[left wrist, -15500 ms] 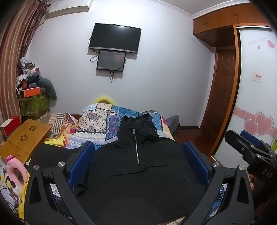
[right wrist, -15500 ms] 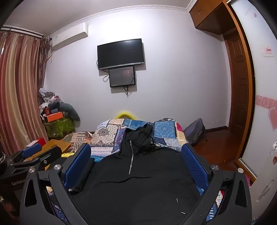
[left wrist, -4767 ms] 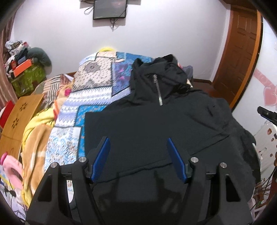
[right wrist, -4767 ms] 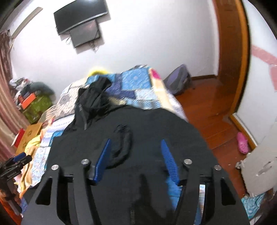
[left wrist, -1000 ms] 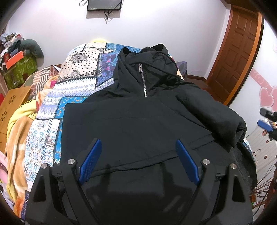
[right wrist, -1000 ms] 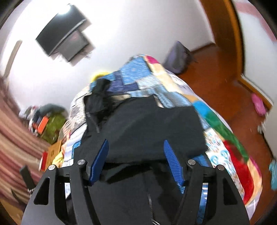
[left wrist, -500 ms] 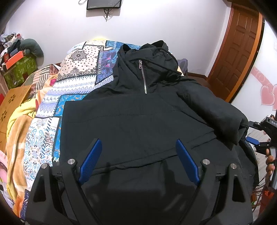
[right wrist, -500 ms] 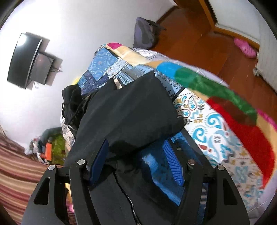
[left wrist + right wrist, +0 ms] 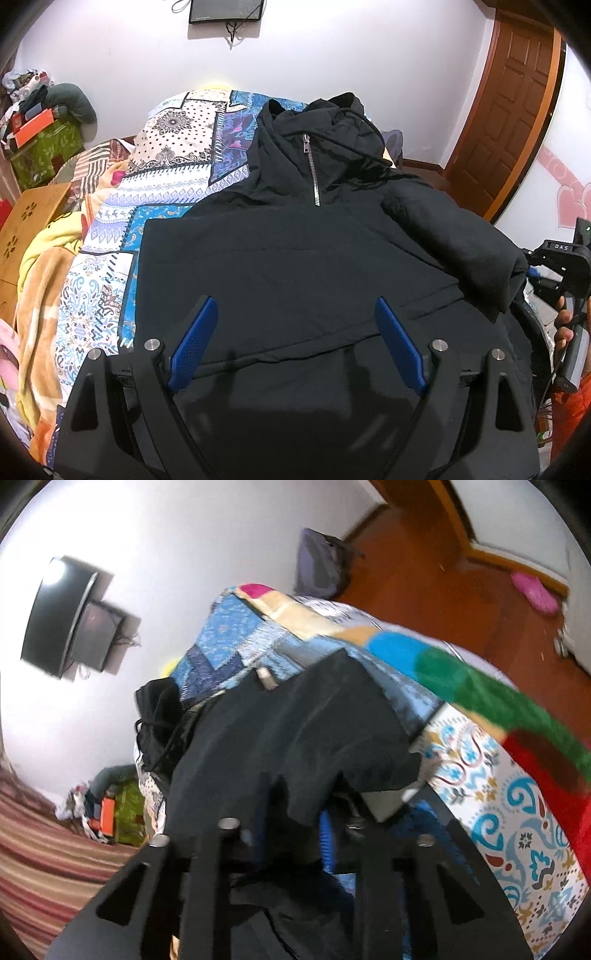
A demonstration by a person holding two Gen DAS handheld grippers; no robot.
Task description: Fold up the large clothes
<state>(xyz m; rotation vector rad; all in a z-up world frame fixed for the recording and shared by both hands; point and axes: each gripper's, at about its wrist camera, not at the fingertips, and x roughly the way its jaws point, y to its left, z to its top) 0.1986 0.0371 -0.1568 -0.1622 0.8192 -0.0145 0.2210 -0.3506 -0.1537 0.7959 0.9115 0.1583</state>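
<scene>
Black hooded jacket spread front-up on the patchwork bedspread, zipper toward the wall. One sleeve already folded across the chest; body and hood not yet folded. Left gripper wide open, empty, above the hem. Right gripper just closing, apparently pinching the jacket's side edge.

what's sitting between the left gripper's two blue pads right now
Only the black hooded jacket, lying flat below the open left gripper; nothing else sits between them, as the left wrist view shows.
</scene>
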